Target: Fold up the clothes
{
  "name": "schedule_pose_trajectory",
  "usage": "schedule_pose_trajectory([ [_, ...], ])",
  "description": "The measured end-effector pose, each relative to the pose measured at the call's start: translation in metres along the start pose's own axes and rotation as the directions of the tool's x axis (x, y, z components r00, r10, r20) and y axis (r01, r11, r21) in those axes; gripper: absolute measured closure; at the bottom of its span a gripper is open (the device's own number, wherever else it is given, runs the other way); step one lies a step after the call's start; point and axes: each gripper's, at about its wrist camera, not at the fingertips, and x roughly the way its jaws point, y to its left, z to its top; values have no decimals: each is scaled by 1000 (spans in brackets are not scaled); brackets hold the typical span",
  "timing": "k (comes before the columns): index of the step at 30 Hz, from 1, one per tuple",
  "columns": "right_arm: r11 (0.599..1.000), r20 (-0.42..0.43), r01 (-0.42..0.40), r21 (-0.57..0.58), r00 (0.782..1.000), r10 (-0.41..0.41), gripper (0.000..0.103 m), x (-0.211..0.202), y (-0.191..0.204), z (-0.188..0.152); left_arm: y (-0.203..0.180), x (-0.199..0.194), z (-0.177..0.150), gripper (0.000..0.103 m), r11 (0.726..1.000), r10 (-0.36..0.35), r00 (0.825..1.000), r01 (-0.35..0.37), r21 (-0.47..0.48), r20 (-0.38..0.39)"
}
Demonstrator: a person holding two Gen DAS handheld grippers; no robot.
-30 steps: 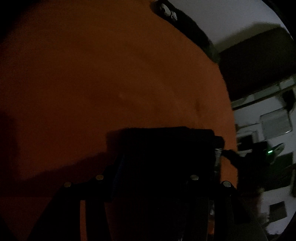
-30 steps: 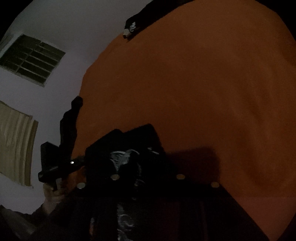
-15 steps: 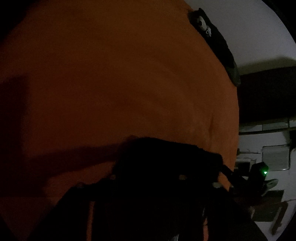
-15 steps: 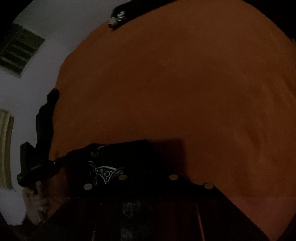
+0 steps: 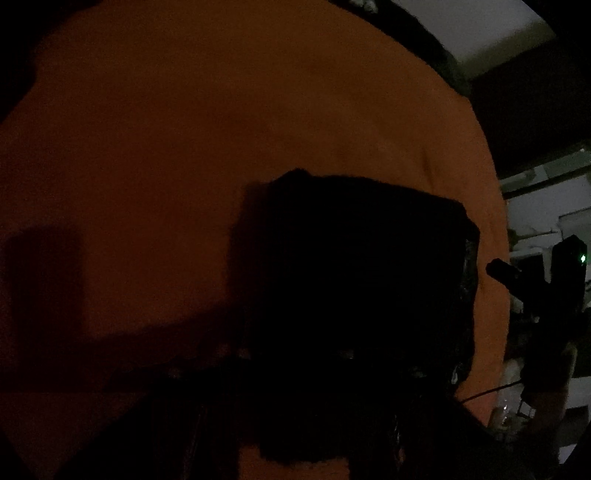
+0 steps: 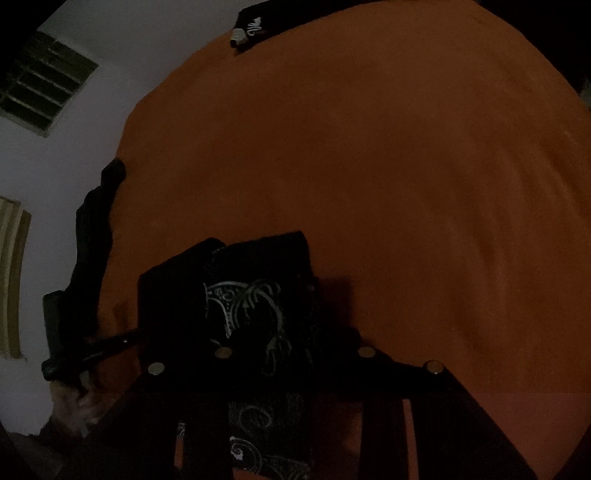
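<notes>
A folded black garment [image 5: 362, 277] with a pale swirl print [image 6: 251, 302] rests on the orange bed sheet [image 6: 406, 166]. In the left wrist view it fills the space ahead of my left gripper [image 5: 295, 354] and covers the fingers. Its lower edge hangs clear of the sheet. The left jaws are closing a little, with cloth between them. In the right wrist view the printed cloth runs between the fingers of my right gripper [image 6: 295, 354]. Those jaws are opening, and orange shows beside the right finger. Each gripper appears at the edge of the other's view, the right gripper [image 5: 546, 280] and the left gripper [image 6: 74, 354].
Another dark piece of clothing [image 6: 255, 27] lies at the far edge of the bed. A white wall with a barred window [image 6: 40, 85] stands to the left. Shelves and clutter [image 5: 546, 206] show past the bed's right edge. The room is very dim.
The black garment now looms larger and higher in both views. It has come over the left fingers. The right fingers closed in and have spread again around the printed cloth.
</notes>
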Motion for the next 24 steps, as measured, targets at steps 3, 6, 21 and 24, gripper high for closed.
schedule_pose_trajectory([
  [3,1000,-4,-10,17,1000,10,76,1,4,-13,-3,-9,-14,50,1000,-20,1000,20,10,-10],
  [6,999,-12,-16,51,1000,16,76,-2,-3,-21,-9,-2,-25,101,998,-26,999,28,59,-38],
  [21,987,-66,-2,161,998,13,69,2,-34,-48,-20,28,-18,37,993,96,994,-92,78,-53],
  [24,988,-76,3,155,997,9,69,5,-34,-48,-24,33,-12,37,997,67,996,-65,31,-66],
])
